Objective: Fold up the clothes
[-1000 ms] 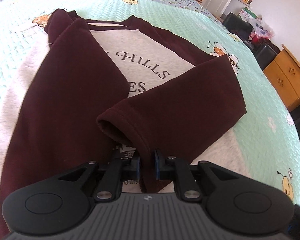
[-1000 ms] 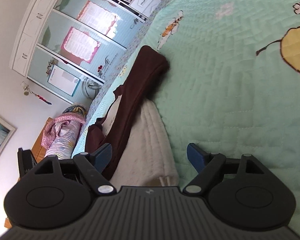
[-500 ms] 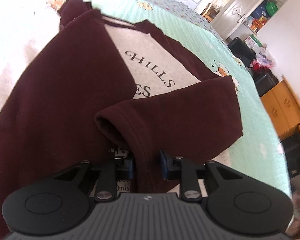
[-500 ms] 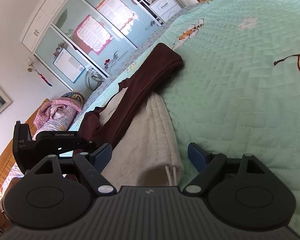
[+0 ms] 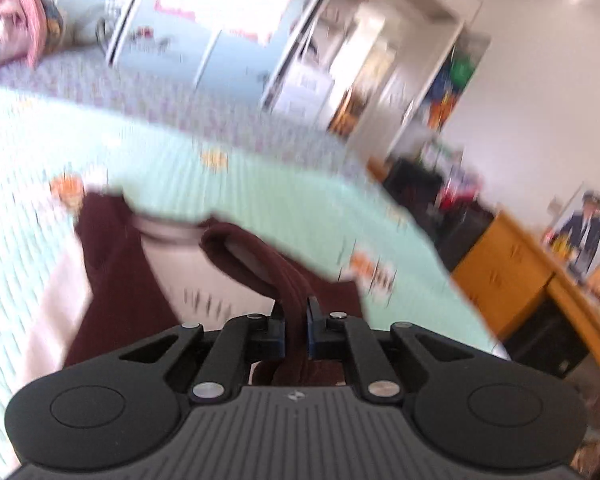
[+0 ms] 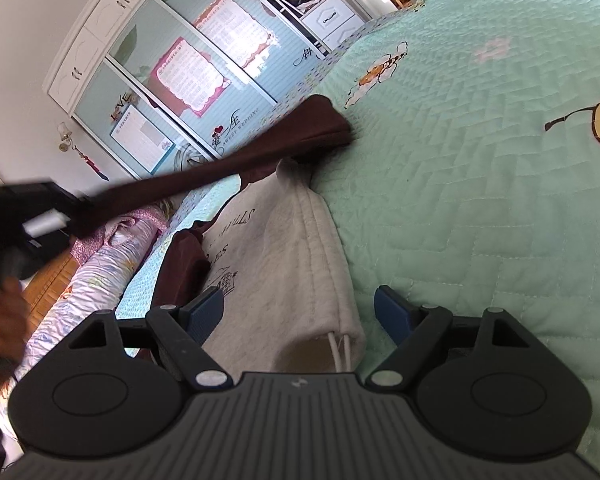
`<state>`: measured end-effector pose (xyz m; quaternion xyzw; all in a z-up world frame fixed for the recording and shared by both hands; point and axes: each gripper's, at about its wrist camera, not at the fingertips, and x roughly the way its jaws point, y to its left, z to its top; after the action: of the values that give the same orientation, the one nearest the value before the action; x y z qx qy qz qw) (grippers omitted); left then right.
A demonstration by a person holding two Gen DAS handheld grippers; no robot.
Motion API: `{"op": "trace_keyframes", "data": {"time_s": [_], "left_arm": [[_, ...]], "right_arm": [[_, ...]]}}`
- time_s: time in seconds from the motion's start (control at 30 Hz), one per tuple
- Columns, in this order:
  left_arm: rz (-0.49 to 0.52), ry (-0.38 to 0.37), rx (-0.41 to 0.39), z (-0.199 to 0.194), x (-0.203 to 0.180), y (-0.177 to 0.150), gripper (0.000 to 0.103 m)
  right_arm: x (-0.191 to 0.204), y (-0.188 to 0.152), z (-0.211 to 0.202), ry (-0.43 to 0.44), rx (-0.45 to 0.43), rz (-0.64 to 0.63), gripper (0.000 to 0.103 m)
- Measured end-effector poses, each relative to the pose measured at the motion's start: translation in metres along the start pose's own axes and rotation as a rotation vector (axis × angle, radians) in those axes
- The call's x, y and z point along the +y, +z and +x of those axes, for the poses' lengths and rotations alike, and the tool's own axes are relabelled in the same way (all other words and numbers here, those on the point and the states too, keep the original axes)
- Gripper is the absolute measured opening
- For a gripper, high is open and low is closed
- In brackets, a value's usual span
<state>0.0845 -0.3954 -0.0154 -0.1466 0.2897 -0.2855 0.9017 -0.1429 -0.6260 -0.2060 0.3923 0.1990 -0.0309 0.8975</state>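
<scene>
While blurred, left tool [image 5: 297, 322] seemingly pinches the maroon sleeve [image 5: 256, 264] aloft.

- Bright daylight throughout; glare on the cabinet doors [image 5: 228, 4].
- Left view heavily motion-blurred.
- Right view sharp, edges bowed by the fisheye.

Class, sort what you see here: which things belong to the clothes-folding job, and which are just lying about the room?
Part of the job:
- sweatshirt, grey body on the bed
- its maroon sleeve, lifted
- left gripper, shut on the sleeve
- right gripper, open

Just lying about:
- green bedspread
- wardrobe
- wooden cabinet
- rolled bedding
</scene>
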Motion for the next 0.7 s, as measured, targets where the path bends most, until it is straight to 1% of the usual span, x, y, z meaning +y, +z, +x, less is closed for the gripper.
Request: {"op": "trace_keyframes", "data": {"time_s": [0.07,0.1,0.13,0.17,0.2,0.23,0.27,0.33,0.4,0.47,0.6,0.7], "left_arm": [[-0.009,0.009,-0.045,-0.014,0.003,0.013,0.008],[-0.013,0.014,-0.055,-0.017,0.006,0.018,0.008],[-0.023,0.023,-0.06,-0.018,0.009,0.022,0.008],[-0.031,0.032,-0.053,-0.017,0.014,0.024,0.008],[-0.038,0.037,-0.033,-0.013,0.018,0.026,0.008],[-0.042,0.039,-0.005,-0.006,0.022,0.029,0.008],[-0.041,0.037,0.027,0.002,0.024,0.03,0.008],[-0.024,0.046,0.089,0.016,0.024,0.03,0.008],[-0.013,0.055,0.121,0.022,0.024,0.026,0.008],[-0.022,0.065,0.132,0.027,0.026,0.019,0.008],[-0.066,0.08,0.153,0.034,0.032,0.008,0.008],[-0.061,0.075,0.136,0.034,0.029,0.014,0.008]], "right_arm": [[0.001,0.001,0.0,-0.002,0.005,-0.004,0.083],[0.002,0.001,0.0,-0.012,0.01,-0.015,0.082],[0.003,0.002,0.0,-0.022,0.015,-0.026,0.078],[0.004,0.002,0.0,-0.031,0.02,-0.037,0.067],[0.003,0.003,0.001,-0.046,0.031,-0.038,0.059],[0.002,0.003,0.002,-0.061,0.041,-0.038,0.042],[0.002,0.004,0.003,-0.076,0.051,-0.038,0.028],[-0.002,0.004,0.004,-0.075,0.06,-0.024,0.026],[-0.001,0.004,0.003,-0.079,0.065,-0.04,0.024],[0.001,0.002,0.004,-0.087,0.066,-0.06,0.024],[-0.001,0.001,0.003,-0.083,0.066,-0.059,0.023],[-0.001,0.002,0.0,-0.077,0.064,-0.041,0.021]]}}
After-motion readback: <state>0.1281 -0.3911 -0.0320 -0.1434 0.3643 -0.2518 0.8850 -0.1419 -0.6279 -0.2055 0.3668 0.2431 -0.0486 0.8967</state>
